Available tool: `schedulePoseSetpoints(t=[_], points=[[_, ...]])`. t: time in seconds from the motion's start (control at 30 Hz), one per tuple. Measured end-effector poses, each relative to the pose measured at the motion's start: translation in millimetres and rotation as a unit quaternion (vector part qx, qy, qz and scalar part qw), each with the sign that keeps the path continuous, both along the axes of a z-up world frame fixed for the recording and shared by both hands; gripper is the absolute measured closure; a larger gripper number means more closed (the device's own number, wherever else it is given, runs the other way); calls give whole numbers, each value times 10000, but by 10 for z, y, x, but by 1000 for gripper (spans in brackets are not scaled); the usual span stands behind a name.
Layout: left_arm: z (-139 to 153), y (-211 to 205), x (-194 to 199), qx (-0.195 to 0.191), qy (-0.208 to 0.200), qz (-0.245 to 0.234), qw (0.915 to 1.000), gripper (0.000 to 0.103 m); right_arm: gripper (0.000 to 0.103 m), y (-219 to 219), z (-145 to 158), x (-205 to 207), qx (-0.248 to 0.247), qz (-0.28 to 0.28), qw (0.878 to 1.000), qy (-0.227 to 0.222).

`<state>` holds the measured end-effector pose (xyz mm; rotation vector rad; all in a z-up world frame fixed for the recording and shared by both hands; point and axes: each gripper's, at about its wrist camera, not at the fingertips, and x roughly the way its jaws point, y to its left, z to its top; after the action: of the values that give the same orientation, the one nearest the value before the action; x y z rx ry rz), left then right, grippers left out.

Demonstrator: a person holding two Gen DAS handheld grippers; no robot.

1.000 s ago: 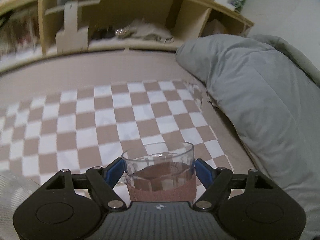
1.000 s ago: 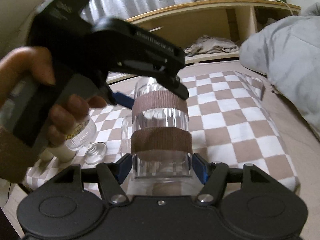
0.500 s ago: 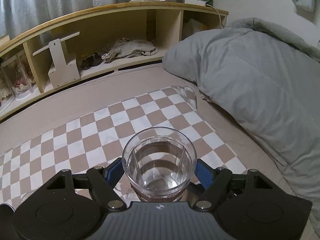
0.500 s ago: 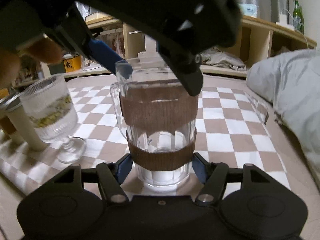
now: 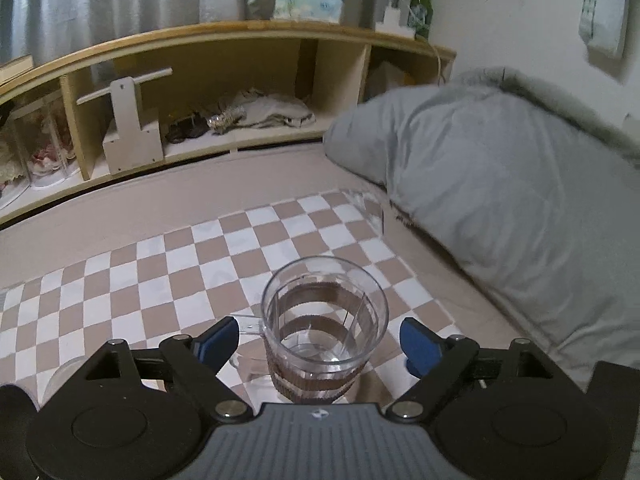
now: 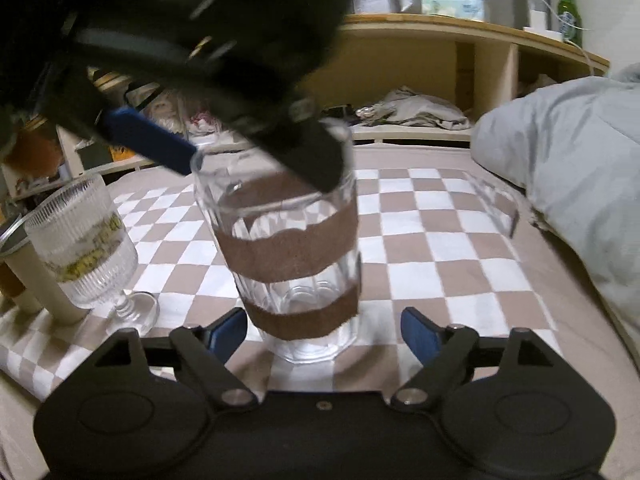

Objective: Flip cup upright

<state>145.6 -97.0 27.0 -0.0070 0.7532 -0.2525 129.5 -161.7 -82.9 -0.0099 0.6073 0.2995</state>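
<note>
With the cup (image 6: 290, 252) standing upright on the checked cloth (image 6: 452, 248), keep both the left gripper (image 5: 320, 338) and right gripper (image 6: 324, 330) spread and back them straight off, clear of the ribbed goblet (image 6: 86, 248) at left.

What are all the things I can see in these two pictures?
Glass cup: one, clear with two brown bands, upright on the checked cloth.
Stemmed glass: one, ribbed clear, left of the cup.
Checked cloth: one, brown and white, on the bed.
Duvet: one, grey, at right.
Shelf: one, wooden, behind.
Tissue pack: one, pale, on the shelf.
Bottle: one, green, on the shelf.
Left gripper: black, blue jaws open around the cup.
Right gripper: black, blue jaws open at the cup's base.
</note>
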Motion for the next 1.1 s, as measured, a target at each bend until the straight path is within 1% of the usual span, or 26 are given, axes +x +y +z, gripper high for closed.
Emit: schedulePoseSetpoints(t=[0.1,0.17,0.2,0.3,0.4,0.47,0.6,0.7,0.8,0.97,1.1], points=[[104,98,-147,-90,-239,87,9996,14,15,-58,115,-150,-21,-112,9999,-57],[152,179,-252,-123,-389,160,9990,11,14,-89,215,-271,-87,-200,9997,-128],[170,225,-311,-132,-466,216,9986,9,14,-99,258,-330,-118,-241,9995,-180],[184,364,-491,-84,-654,378,9971,8,13,-145,404,-500,-96,-409,9985,-339],[149,483,-681,38,-820,530,9952,4,11,-169,517,-652,-14,-530,9976,-438],[115,541,-812,149,-939,608,9936,2,10,-158,578,-760,-48,-573,9968,-550],[8,602,-1085,509,-1188,634,9896,0,4,-136,668,-946,-63,-693,9952,-691],[-71,651,-1242,632,-1285,647,9876,0,2,-117,712,-1068,-108,-808,9938,-757],[-164,709,-1371,651,-1329,675,9867,0,0,-105,730,-1182,-207,-915,9922,-824],[-253,774,-1521,629,-1371,723,9859,0,0,-109,741,-1344,-199,-969,9916,-836],[-292,848,-1607,488,-1410,871,9850,0,0,-78,746,-1418,-274,-964,9914,-844]])
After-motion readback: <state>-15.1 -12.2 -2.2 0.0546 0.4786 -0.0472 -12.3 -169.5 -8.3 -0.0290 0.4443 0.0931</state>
